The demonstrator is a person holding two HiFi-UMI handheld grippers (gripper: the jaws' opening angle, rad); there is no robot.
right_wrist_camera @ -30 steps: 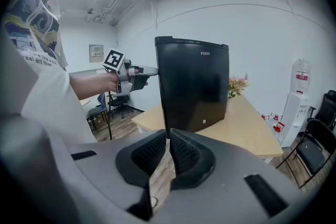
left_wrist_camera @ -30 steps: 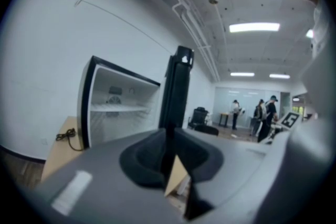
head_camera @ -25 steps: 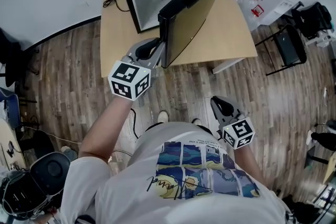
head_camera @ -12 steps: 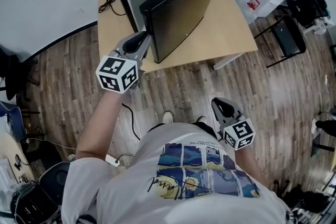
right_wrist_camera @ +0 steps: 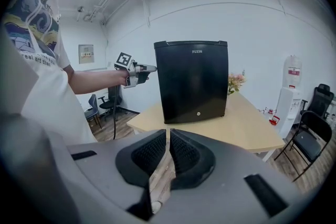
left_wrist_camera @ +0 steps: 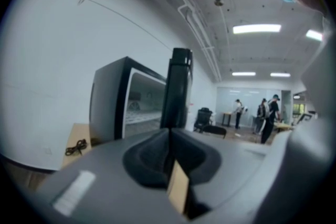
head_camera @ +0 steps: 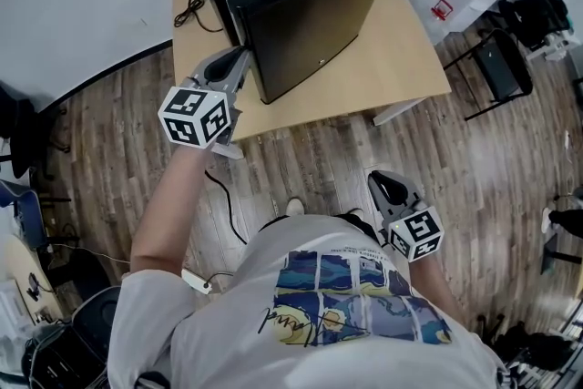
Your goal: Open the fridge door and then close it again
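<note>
A black mini fridge (head_camera: 310,5) stands on a light wooden table (head_camera: 392,59). Its door (head_camera: 319,27) is ajar by a narrow gap, and the white inside shows along the left edge. My left gripper (head_camera: 239,59) sits at the door's free edge (left_wrist_camera: 177,86); its jaws are closing, with nothing between them. In the left gripper view the left gripper (left_wrist_camera: 169,131) pads meet just before that edge. My right gripper (head_camera: 378,180) hangs low near my body, shut and empty. The right gripper (right_wrist_camera: 168,134) looks at the fridge (right_wrist_camera: 191,81) front and the left gripper (right_wrist_camera: 149,67) beside it.
A black cable (head_camera: 193,9) lies on the table's back left corner. Flowers (right_wrist_camera: 236,81) stand to the right of the fridge. A black chair (head_camera: 501,77) and a water dispenser (right_wrist_camera: 291,92) are to the right. Wooden floor (head_camera: 310,150) lies between me and the table.
The fridge door has swung from about half open to almost shut. My left gripper has moved left and away from me along with the door's edge. The right gripper stayed put.
</note>
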